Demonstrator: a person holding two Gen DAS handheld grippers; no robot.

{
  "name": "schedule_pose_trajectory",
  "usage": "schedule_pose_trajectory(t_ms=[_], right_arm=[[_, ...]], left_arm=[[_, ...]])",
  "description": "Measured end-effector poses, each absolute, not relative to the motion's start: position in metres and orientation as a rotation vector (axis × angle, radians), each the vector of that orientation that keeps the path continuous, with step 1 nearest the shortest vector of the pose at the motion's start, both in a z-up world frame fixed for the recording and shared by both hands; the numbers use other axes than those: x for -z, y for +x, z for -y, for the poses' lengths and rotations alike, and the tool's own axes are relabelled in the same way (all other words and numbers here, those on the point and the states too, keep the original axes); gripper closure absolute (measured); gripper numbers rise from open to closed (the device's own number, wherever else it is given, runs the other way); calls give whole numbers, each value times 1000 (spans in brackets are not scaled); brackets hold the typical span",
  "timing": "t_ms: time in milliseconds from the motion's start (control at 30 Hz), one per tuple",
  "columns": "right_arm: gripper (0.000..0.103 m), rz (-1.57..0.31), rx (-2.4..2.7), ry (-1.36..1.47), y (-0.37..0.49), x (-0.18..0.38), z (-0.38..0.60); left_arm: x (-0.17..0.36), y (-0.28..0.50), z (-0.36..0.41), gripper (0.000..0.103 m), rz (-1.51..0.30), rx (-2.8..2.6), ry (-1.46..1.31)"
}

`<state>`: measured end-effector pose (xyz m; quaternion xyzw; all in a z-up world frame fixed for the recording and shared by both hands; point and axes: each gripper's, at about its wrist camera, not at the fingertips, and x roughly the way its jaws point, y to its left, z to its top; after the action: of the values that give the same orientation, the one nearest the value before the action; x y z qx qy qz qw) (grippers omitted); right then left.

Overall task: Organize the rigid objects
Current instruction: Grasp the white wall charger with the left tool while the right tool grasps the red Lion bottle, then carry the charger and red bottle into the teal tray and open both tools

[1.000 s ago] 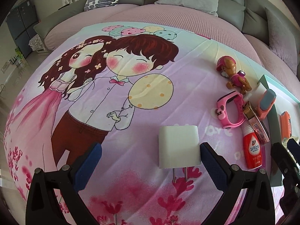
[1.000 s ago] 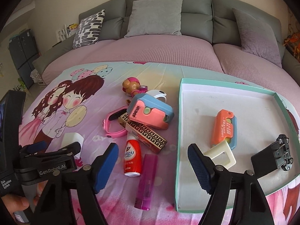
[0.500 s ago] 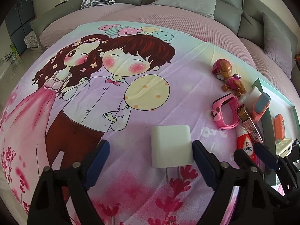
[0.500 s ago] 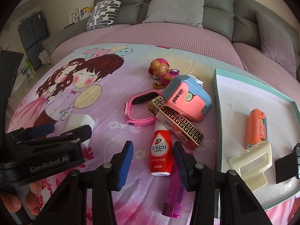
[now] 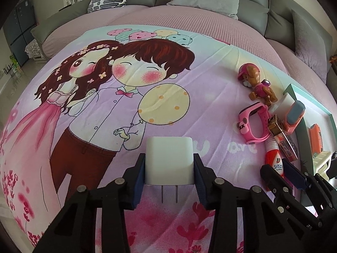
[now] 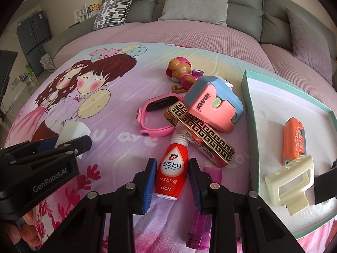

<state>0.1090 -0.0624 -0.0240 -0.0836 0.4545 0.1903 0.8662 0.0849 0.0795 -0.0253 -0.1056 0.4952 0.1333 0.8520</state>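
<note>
A white plug-in charger lies on the cartoon bedspread, prongs toward me. My left gripper has its jaws closing, and both blue pads press the charger's sides. A red stain-remover bottle lies cap away from me. The jaws of my right gripper are closing too, their pads against the bottle's flanks. The teal-rimmed tray at the right holds an orange case and a cream clip. The left gripper also shows at the left of the right wrist view.
Behind the bottle lie a gold patterned box, a pink-and-blue device, a pink watch and a toy pup. A purple lighter sits under the right finger. Grey sofa cushions line the back.
Both grippers' jaws have narrowed from wide apart. The left pads came in onto the charger. The right gripper shifted left from the tray edge and closed around the red bottle.
</note>
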Motion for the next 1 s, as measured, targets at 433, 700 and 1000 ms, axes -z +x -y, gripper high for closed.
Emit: schedule_pose_trajectory(t_ms=[433, 700, 1000], right_arm=[[77, -937, -454, -64, 99, 0, 77], [78, -944, -450, -34, 101, -2, 84], [80, -883, -448, 2, 97, -23, 94]], left_arm=[[8, 82, -73, 59, -996, -296, -195], [-4, 81, -64, 59, -968, -284, -176], [-14, 78, -60, 59, -940, -279, -174]])
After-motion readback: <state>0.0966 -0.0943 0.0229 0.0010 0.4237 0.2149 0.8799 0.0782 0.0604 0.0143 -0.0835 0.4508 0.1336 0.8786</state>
